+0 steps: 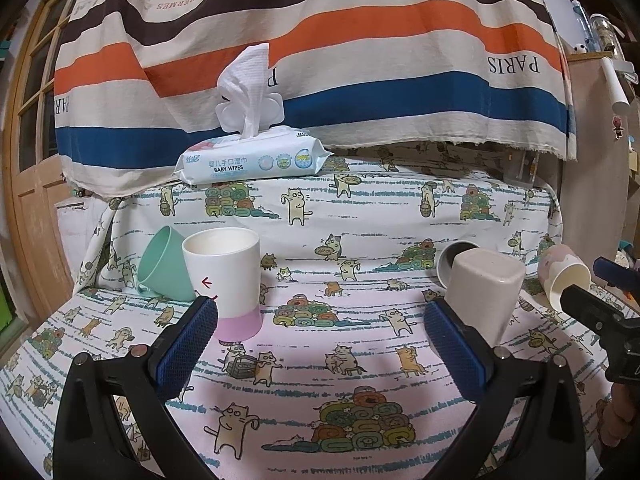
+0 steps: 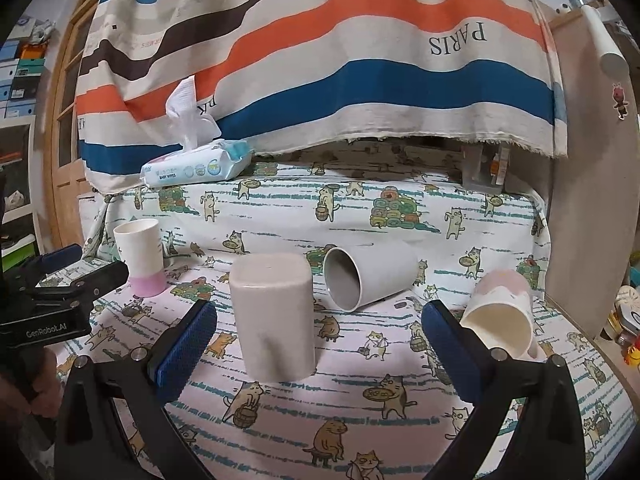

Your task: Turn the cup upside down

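While both tools hang released and empty, the left tool has the upright white cup just beside its left finger, mouth up on the bench. A good flip likely means gripping it mid-wall, clear of the tilted green cup behind. The right tool faces a beige cup already inverted.
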Action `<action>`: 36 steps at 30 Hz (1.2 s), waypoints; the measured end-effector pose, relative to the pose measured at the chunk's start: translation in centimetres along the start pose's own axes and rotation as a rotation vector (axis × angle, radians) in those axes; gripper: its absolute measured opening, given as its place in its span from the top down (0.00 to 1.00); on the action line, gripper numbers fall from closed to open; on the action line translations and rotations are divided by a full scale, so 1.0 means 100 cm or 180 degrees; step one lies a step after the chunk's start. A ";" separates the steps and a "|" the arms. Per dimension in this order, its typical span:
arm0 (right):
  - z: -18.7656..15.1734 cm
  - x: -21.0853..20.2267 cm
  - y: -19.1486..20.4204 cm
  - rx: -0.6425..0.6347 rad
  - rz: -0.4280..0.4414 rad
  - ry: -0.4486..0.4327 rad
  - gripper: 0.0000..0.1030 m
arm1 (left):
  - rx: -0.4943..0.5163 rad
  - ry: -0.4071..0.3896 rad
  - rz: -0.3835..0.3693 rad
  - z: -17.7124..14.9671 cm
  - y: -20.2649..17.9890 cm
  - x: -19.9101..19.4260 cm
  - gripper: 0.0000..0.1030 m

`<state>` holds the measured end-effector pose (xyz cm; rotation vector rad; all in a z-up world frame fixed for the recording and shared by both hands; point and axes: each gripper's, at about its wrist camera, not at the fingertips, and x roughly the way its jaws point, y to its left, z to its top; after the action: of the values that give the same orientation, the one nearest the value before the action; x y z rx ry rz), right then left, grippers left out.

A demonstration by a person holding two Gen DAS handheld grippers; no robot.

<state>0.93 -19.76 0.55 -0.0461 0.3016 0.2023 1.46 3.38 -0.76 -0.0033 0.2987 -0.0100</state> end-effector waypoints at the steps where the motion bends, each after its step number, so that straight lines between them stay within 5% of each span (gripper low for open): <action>1: 0.000 0.000 0.000 0.0002 -0.0003 -0.0001 0.00 | 0.0002 0.0001 0.0000 0.000 0.000 0.000 0.00; 36: 0.000 0.000 0.000 0.0000 -0.0002 -0.0001 0.00 | 0.0068 0.0091 -0.0031 0.000 -0.007 0.005 0.00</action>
<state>0.94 -19.76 0.57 -0.0461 0.3013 0.2018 1.89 2.70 -0.94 0.0165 0.3272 -0.0230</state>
